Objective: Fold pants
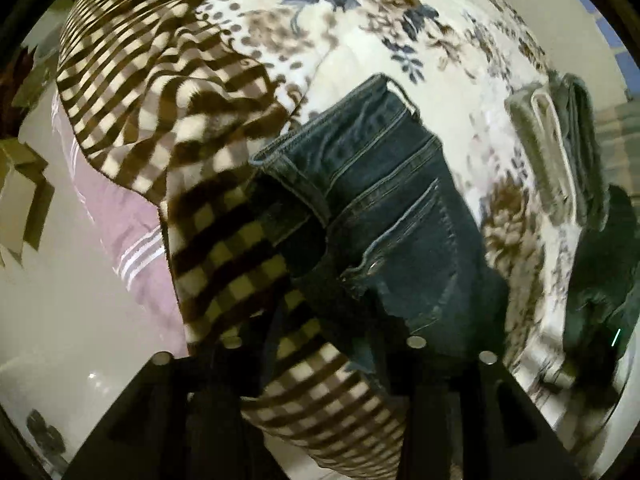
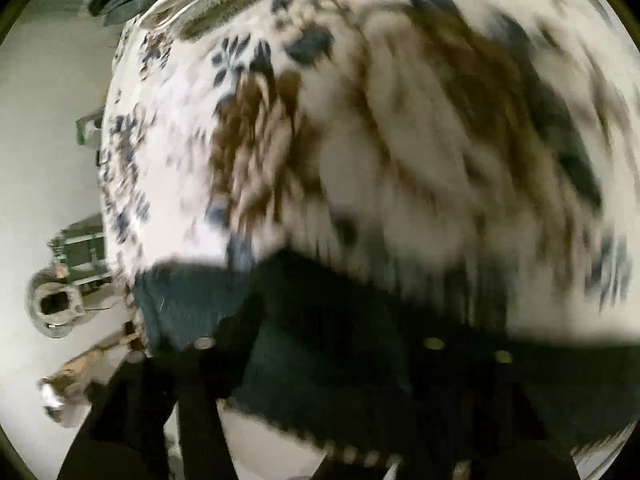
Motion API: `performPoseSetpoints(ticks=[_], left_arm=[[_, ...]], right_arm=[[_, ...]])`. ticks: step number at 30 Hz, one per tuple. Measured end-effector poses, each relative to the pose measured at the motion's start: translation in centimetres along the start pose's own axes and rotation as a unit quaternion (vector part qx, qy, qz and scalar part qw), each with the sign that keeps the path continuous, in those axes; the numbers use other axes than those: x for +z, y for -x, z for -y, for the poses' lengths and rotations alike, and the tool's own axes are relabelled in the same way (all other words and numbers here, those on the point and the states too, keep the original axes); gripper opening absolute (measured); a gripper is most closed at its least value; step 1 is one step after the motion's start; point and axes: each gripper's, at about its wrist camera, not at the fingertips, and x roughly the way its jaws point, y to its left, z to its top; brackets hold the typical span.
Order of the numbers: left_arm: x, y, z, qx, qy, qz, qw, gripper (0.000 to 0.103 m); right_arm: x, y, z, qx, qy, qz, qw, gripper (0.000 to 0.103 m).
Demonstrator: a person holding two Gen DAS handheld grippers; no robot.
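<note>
Dark blue jeans (image 1: 384, 200) lie on a floral bedspread (image 1: 360, 12), waistband and back pocket toward the top of the left wrist view. My left gripper (image 1: 320, 368) is low in the frame with denim running between its fingers; whether they are shut is unclear. In the blurred right wrist view, dark denim (image 2: 320, 340) spreads across the bottom over my right gripper (image 2: 316, 360). Its fingers are partly hidden by the cloth, so its state is unclear.
A brown-and-cream checked blanket (image 1: 160, 100) lies left of the jeans and partly under them. Folded grey-green clothes (image 1: 560, 140) are stacked at the right. A pink striped cloth (image 1: 132, 240) hangs at the bed's left side. Floor and clutter (image 2: 60, 300) lie beyond the bed edge.
</note>
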Motion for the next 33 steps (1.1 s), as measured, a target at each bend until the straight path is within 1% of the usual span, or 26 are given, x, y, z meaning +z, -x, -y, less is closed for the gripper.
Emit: performPoseSetpoints(ticks=[1,3,5,6,7,8,9,10,11,12,13,14,16,17,19,21,23,24,25,26,27,29,30,31,32,33], left_arm=[[0.3,-0.1,-0.1,0.003,0.005,0.003,1.0000,0.053],[1.0,-1.0,-0.4,0.007,0.017,0.002,0.9998,0.054],[2.0,-2.5,-0.8,0.014,0.032,-0.001,0.9994,0.053],[2.6,-3.4,-1.1,0.022,0.040,-0.004,0.9989,0.053],[3.0,-4.2,-1.3,0.020,0.049,-0.003,0.9986,0.053],[3.4,-4.7,-1.4,0.021,0.051,0.000,0.9985,0.053],[3.6,-5.1,-1.6,0.029,0.052,0.002,0.9982,0.053],[3.7,-5.2,-1.7,0.021,0.057,0.011,0.9981,0.038],[3.8,-5.1,-1.5,0.015,0.052,0.021,0.9983,0.031],[3.8,-5.0,-1.2,0.025,0.043,0.025,0.9985,0.029],[3.6,-4.8,-0.8,0.031,0.031,0.032,0.9986,0.025],[3.5,-4.6,-0.7,0.035,0.024,0.035,0.9985,0.024],[3.3,-4.5,-1.2,0.039,0.018,0.031,0.9986,0.024],[3.6,-4.8,-1.7,0.040,0.019,0.027,0.9987,0.024],[4.0,-5.1,-2.1,0.043,0.016,0.016,0.9988,0.027],[3.7,-4.6,-1.1,0.058,-0.002,0.017,0.9982,0.027],[3.3,-3.6,1.2,0.090,-0.047,0.024,0.9946,0.027],[2.9,-2.9,2.2,0.101,-0.068,0.029,0.9921,0.027],[2.4,-2.3,3.3,0.116,-0.088,0.033,0.9888,0.028],[1.5,-1.6,4.4,0.130,-0.108,0.038,0.9849,0.033],[0.8,-1.0,5.4,0.139,-0.124,0.041,0.9817,0.038],[-1.5,-0.3,7.9,0.145,-0.162,0.042,0.9752,0.066],[-2.5,-0.1,8.9,0.145,-0.177,0.044,0.9725,0.072],[-4.2,-0.1,10.7,0.146,-0.202,0.045,0.9672,0.083],[-5.8,-0.3,12.1,0.148,-0.221,0.045,0.9629,0.088],[-7.1,-0.6,13.4,0.149,-0.236,0.043,0.9592,0.089]], right_arm=[[-2.1,0.0,0.8,0.003,-0.016,-0.008,1.000,0.062],[-6.9,-1.0,2.2,0.003,-0.065,-0.020,0.998,0.062],[-10.9,-1.7,4.5,-0.004,-0.118,-0.021,0.993,0.062],[-12.8,-1.9,6.2,-0.004,-0.154,-0.020,0.988,0.062],[-14.1,-2.6,7.1,0.001,-0.185,-0.019,0.982,0.062],[-15.7,-3.7,8.8,0.018,-0.227,-0.020,0.973,0.062],[-16.7,-4.2,10.0,0.025,-0.253,-0.018,0.967,0.062],[-17.3,-4.7,11.1,0.028,-0.276,-0.012,0.961,0.062],[-18.0,-5.1,12.4,0.036,-0.303,0.004,0.952,0.061],[-18.4,-5.4,13.4,0.046,-0.323,0.020,0.945,0.051],[-18.8,-5.4,14.1,0.053,-0.335,0.037,0.940,0.023],[-19.1,-5.3,14.6,0.033,-0.341,0.049,0.938,0.014],[-20.0,-5.2,15.0,0.041,-0.356,0.059,0.932,0.010],[-20.5,-4.9,15.1,0.036,-0.355,0.059,0.932,0.009],[-21.0,-4.8,15.0,0.015,-0.333,0.057,0.941,0.009],[-20.9,-5.5,15.2,0.019,-0.331,0.050,0.942,0.011],[-20.5,-5.5,15.7,0.041,-0.332,0.037,0.942,0.018],[-20.5,-5.7,15.8,0.056,-0.328,0.031,0.943,0.034],[-20.7,-5.5,15.9,0.070,-0.320,0.029,0.944,0.057],[-21.2,-4.4,16.0,0.078,-0.303,0.041,0.949,0.066],[-21.5,-3.4,16.0,0.077,-0.292,0.055,0.952,0.068],[-22.9,-0.2,16.9,0.065,-0.269,0.088,0.957,0.069],[-23.7,1.2,18.0,0.068,-0.271,0.103,0.955,0.070],[-24.3,3.1,19.5,0.072,-0.276,0.118,0.951,0.070],[-25.2,5.1,21.4,0.073,-0.285,0.137,0.946,0.071],[-26.4,7.3,23.9,0.078,-0.301,0.162,0.937,0.071]])
